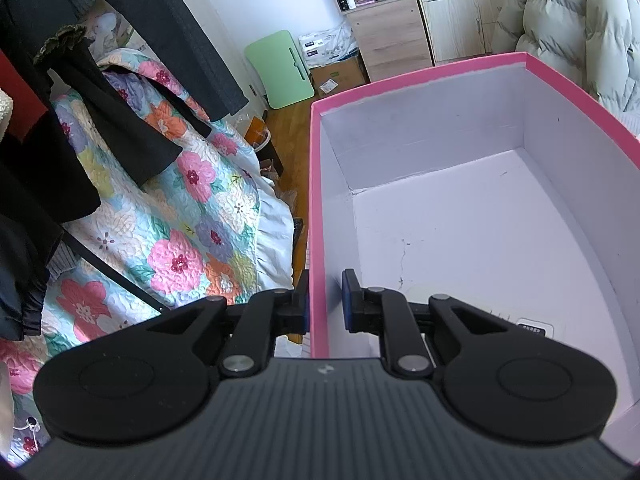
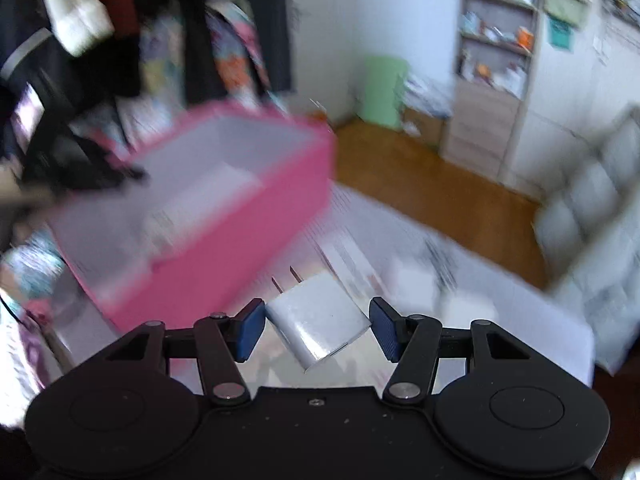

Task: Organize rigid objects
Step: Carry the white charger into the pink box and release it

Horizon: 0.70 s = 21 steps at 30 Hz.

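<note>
A pink cardboard box (image 1: 316,200) with a white inside fills the right of the left wrist view. My left gripper (image 1: 327,300) is shut on its left wall, one pad outside and one inside. A small white item (image 1: 534,328) lies on the box floor near the gripper. In the blurred right wrist view the same pink box (image 2: 240,232) stands at the left. My right gripper (image 2: 318,326) is shut on a white plug adapter (image 2: 318,320), held tilted with its two prongs (image 2: 286,278) pointing forward-left, right of the box.
A floral quilt (image 1: 180,220) lies left of the box, with dark clothes (image 1: 80,100) hanging above it. A green board (image 1: 282,68), a cardboard carton (image 1: 338,74) and wooden cabinets (image 1: 394,32) stand at the back. White papers (image 2: 460,292) lie under the right gripper.
</note>
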{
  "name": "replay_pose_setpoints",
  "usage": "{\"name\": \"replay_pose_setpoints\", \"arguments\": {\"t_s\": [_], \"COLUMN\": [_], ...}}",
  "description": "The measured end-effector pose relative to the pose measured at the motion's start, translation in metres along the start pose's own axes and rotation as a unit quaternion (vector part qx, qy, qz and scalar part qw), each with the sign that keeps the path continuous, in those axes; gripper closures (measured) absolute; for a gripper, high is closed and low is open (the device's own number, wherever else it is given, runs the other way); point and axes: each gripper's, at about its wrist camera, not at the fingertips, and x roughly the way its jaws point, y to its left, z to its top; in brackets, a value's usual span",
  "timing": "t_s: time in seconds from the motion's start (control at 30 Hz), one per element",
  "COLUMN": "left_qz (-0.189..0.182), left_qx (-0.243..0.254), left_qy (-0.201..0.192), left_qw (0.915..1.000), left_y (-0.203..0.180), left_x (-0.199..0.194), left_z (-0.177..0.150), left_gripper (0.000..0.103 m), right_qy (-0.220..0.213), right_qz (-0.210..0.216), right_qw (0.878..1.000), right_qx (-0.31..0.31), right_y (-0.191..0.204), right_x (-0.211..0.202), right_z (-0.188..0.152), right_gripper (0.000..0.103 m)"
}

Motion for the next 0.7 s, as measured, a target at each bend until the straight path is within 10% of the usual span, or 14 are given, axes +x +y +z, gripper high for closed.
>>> {"name": "replay_pose_setpoints", "arguments": {"t_s": [0.17,0.37,0.7], "left_qz": [-0.001,-0.001,0.000], "left_qx": [0.002,0.001,0.002], "left_qy": [-0.001,-0.002,-0.001], "left_qw": [1.0000,1.0000,1.0000], "left_y": [-0.001,0.000,-0.001], "left_x": [0.000,0.000,-0.002], "left_z": [0.000,0.001,0.001], "left_gripper": [0.089,0.089,0.089], "right_qy": [-0.015,0.106,0.266], "right_qz": [0.097,0.191,0.161], "right_qw": [0.994,0.973,0.941], "right_qx": [-0.046,0.070,0.135], "right_y": [0.039,0.058,0.079], "right_x": [0.044,0.145,0.259], "right_z": [0.063,0.116,0.124], "right_gripper": [0.040,0.040,0.040]}}
